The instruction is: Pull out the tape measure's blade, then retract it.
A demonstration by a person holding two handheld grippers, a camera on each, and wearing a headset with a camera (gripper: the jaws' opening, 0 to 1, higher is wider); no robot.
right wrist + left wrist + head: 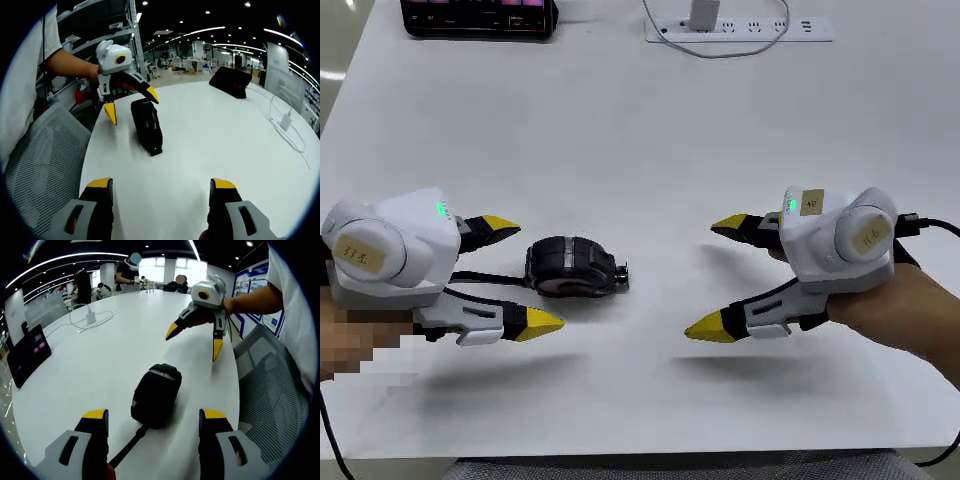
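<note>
A black tape measure point(574, 267) lies on the white table point(650, 140), its blade hook end facing right and the blade wound in. My left gripper point(527, 275) is open, its yellow tips either side of the tape's left end without touching. From the left gripper view the tape measure point(156, 394) sits just ahead of the open left gripper point(154, 416), a black strap trailing back from it. My right gripper point(728, 275) is open, about a hand's width right of the tape. In the right gripper view the tape measure point(147, 125) lies well ahead of the open right gripper point(161, 186).
A dark tablet point(480, 17) lies at the table's far left edge. A white power strip point(740, 28) with a plugged charger and cable sits at the far edge. A grey mesh chair point(272, 390) stands at the near edge. People stand far behind the table.
</note>
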